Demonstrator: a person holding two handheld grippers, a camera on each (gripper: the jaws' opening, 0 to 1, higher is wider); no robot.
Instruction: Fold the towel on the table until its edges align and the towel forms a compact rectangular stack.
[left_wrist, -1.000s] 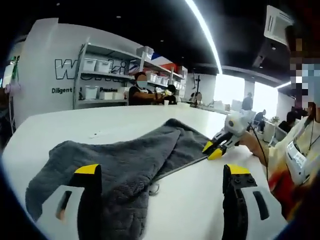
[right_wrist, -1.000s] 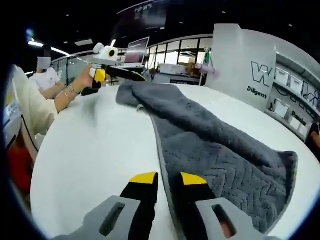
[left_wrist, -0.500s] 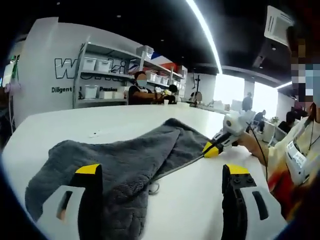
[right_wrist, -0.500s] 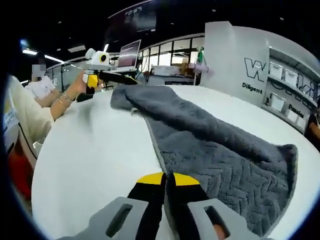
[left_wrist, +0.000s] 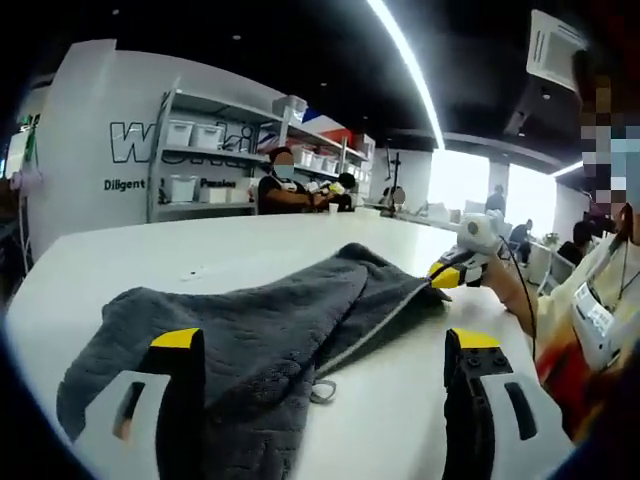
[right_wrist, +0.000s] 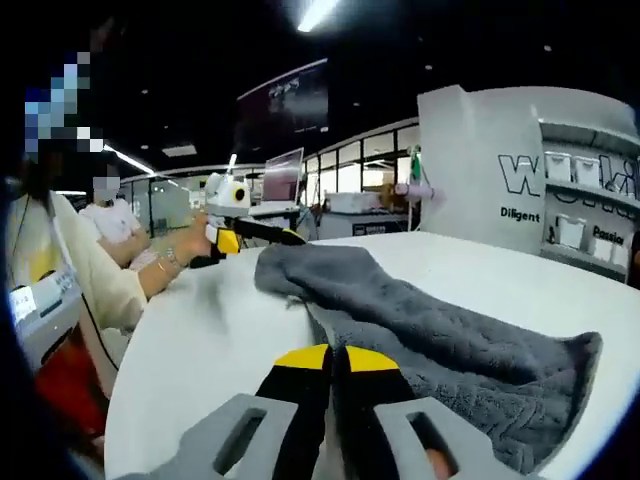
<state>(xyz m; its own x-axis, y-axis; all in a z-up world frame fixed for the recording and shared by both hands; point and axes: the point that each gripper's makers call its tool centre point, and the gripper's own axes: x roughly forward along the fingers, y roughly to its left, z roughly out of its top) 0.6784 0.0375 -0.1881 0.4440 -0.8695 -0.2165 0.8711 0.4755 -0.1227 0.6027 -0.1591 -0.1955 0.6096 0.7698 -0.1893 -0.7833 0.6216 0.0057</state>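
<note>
A dark grey towel (left_wrist: 270, 325) lies rumpled lengthwise on the white table (left_wrist: 200, 250). In the left gripper view my left gripper (left_wrist: 324, 342) stands open, its jaws wide apart, the left one over the towel's near end and the right one over bare table. At the towel's far corner my right gripper (left_wrist: 452, 273) is shut on the edge and holds it slightly raised. In the right gripper view the right gripper (right_wrist: 326, 357) is shut on the towel (right_wrist: 450, 340) at its hem. The left gripper (right_wrist: 250, 232), held by a hand, hovers at the towel's far end.
The table (right_wrist: 190, 340) runs bare along the person's side. A person in a cream sleeve (right_wrist: 95, 285) stands at its edge. Shelves with white bins (left_wrist: 200, 160) and seated people (left_wrist: 285, 185) are far behind. A laptop (right_wrist: 283, 172) sits beyond the table.
My right gripper has shut on the towel's edge and raised it a little off the table. The left gripper has stayed open in place.
</note>
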